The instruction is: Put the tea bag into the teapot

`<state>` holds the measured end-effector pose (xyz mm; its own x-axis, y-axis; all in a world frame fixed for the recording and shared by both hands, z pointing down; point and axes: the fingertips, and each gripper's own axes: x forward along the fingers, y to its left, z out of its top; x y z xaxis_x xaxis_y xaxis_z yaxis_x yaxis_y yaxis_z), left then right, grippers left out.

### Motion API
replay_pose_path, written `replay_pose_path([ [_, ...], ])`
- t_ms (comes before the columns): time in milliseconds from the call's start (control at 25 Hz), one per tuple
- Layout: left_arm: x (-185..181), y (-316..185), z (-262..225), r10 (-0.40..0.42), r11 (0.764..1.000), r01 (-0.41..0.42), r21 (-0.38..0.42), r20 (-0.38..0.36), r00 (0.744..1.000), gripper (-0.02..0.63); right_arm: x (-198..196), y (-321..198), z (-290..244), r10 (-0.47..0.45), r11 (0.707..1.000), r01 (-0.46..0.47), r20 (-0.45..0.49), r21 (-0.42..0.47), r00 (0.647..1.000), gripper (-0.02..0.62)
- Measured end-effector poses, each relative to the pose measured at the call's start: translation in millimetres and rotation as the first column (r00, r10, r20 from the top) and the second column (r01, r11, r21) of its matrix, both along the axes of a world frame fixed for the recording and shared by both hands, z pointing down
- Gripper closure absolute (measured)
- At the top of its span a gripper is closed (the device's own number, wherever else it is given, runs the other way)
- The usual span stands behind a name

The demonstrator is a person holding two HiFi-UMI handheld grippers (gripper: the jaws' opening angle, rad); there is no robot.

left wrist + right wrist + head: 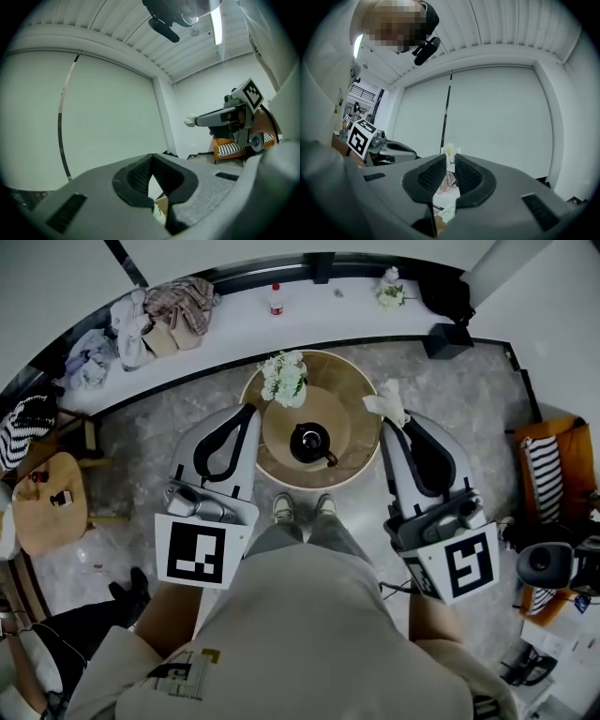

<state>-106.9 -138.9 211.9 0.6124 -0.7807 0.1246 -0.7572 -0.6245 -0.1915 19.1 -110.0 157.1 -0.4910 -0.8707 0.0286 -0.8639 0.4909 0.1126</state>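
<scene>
Teapot (pixel 309 442) on round table (pixel 334 381), marble floor (pixel 155 423) — left fingers (pixel 136 179) together, right fingers (pixel 429 176) tight on tea bag (pixel 385 400)

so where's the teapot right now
In the head view's centre, the black teapot stands on the round table, just below and right of the white flowers, above the person's shoes.

Left gripper (pixel 250 412) level, fingers (pixel 136 177) together; right gripper (pixel 387 423) level beside it, fingers (pixel 432 174) tight on the tea bag (pixel 383 401).

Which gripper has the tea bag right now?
The right gripper, on the right in the head view: the white tea bag sticks out from between its tips. The left gripper is shut with nothing in it.
</scene>
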Motion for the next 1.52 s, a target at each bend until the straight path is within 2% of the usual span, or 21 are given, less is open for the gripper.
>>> replay_pose_path([
  [320,15,-19,9,-0.033,0.999,0.033,-0.024,0.014,0.999,0.598,17,-26,17,-0.024,0.999,0.025,0.023,-0.025,0.999,0.543],
  [520,25,-30,18,-0.048,0.998,0.050,-0.033,0.047,0.998,0.598,35,-40,43,-0.023,0.997,0.021,-0.022,-0.069,1.000,0.543],
  [760,35,-46,47,-0.062,0.993,0.069,-0.101,0.073,0.995,0.598,42,-60,77,-0.052,0.989,0.044,-0.055,-0.140,0.997,0.543],
  [1040,45,-62,94,-0.057,0.980,0.077,-0.182,0.112,0.992,0.598,37,-79,140,-0.084,0.965,0.052,-0.113,-0.258,0.990,0.543],
  [1240,44,-66,138,-0.069,0.957,0.101,-0.272,0.126,0.990,0.598,32,-89,191,-0.125,0.939,0.059,-0.177,-0.339,0.976,0.543],
  [1520,46,-75,194,-0.067,0.928,0.120,-0.354,0.157,0.985,0.598,26,-96,251,-0.139,0.896,0.050,-0.172,-0.442,0.975,0.543],
])
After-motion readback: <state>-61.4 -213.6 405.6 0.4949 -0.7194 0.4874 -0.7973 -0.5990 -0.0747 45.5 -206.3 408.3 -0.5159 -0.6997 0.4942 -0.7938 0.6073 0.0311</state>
